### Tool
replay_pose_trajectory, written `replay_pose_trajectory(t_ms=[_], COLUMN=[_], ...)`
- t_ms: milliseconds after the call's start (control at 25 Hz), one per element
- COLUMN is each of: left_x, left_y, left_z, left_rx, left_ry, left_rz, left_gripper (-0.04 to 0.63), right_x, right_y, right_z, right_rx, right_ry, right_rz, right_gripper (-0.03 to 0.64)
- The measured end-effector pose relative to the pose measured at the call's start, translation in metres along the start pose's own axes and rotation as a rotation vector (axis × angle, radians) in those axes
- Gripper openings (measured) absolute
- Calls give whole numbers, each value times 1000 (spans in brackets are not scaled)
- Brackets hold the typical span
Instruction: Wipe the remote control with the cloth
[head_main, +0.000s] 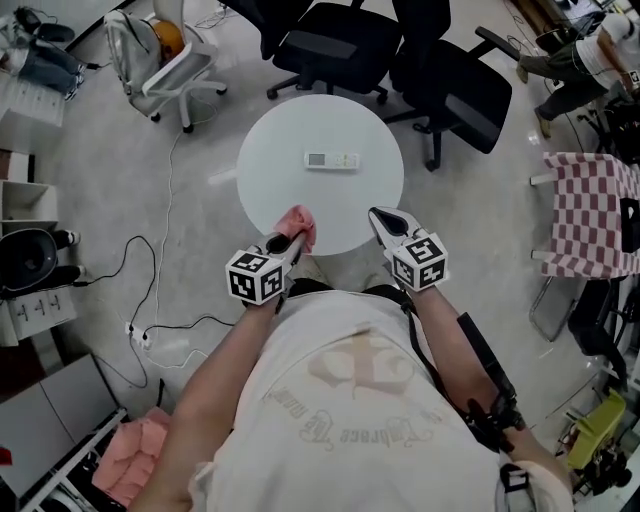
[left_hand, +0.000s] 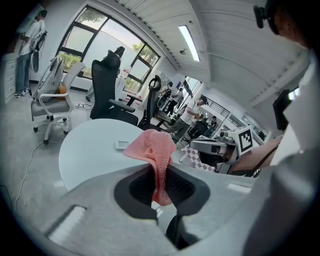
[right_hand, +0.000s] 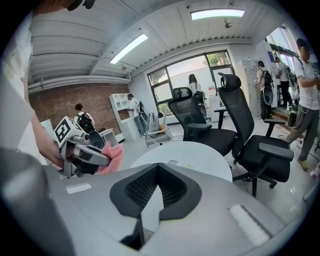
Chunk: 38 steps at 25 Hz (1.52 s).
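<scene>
A white remote control (head_main: 331, 160) lies flat near the middle of the round white table (head_main: 270, 190); it also shows small as the remote (left_hand: 121, 145) and the remote (right_hand: 181, 164) in the gripper views. My left gripper (head_main: 291, 238) is shut on a pink cloth (head_main: 300, 226) over the table's near edge, and the cloth (left_hand: 155, 155) bunches out past the jaws. My right gripper (head_main: 380, 217) is shut with nothing in it, at the near right edge of the table. Both grippers are well short of the remote.
Two black office chairs (head_main: 400, 55) stand behind the table and a white chair (head_main: 160, 60) at the far left. A checked cloth hangs over a chair (head_main: 590, 215) at the right. A cable (head_main: 150, 290) trails on the floor at the left. People stand in the background.
</scene>
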<state>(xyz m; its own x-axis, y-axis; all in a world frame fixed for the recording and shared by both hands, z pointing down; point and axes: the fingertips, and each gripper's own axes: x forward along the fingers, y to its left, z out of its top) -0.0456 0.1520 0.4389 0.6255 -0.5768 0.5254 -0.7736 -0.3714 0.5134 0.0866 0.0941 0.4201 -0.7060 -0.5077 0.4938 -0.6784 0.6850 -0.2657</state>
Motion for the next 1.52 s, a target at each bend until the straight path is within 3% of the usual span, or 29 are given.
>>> replay_pose_trajectory(t_ms=[480,1000,1520], left_x=[4,25,106], left_y=[33,56,63], left_z=[11,26,50], left_rx=[0,-47,-13], left_ry=[52,75,210], left_rz=[-76,-27,-35], left_gripper=[26,27,26], right_x=[24,67,111], right_y=[-5,-35,-98], right_z=[2,-10,-27], right_rx=[29,-13,-123], right_ry=[45,162,311], right_rz=[-111,-60,23], right_gripper=[8,8,8])
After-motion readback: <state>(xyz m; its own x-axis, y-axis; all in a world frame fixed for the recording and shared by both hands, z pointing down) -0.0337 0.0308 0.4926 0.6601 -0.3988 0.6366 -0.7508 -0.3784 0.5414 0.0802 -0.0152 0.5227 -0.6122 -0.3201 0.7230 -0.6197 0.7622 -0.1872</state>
